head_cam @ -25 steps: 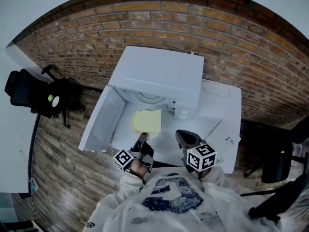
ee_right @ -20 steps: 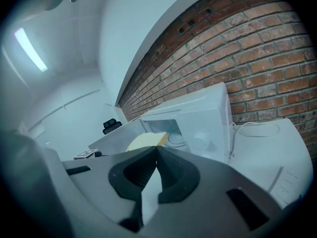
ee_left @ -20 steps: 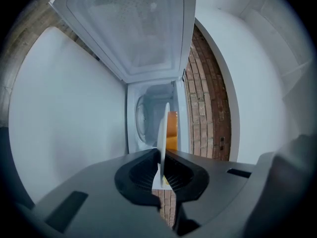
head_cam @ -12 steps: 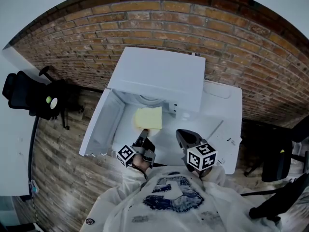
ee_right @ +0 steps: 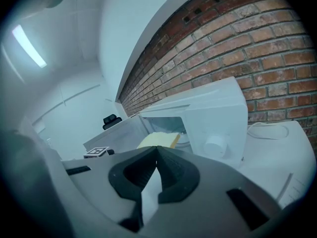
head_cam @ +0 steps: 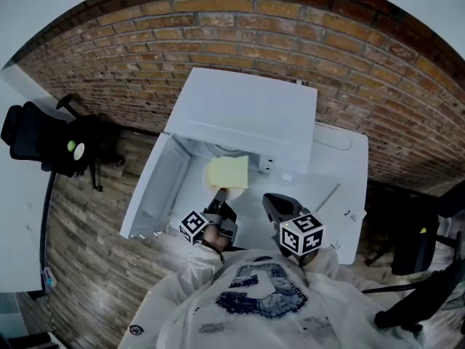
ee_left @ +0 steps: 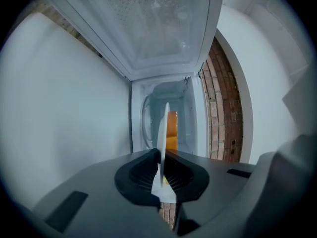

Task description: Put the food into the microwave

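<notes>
While left gripper clamps plate (food aboard), microwave door hangs open | right gripper: jaws closed

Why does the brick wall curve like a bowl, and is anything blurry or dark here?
Head view: the wide lens bows the brick wall into an arc. Left gripper view: black corners, and the microwave cavity is softly and evenly lit. Right gripper view: dark edges, the ceiling light shows as a bright streak, and the bricks are sharp.

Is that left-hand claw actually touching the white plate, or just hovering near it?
Touching. The left gripper view shows the plate edge-on, with its rim pinched between the closed jaws of the left gripper and no gap on either side.
</notes>
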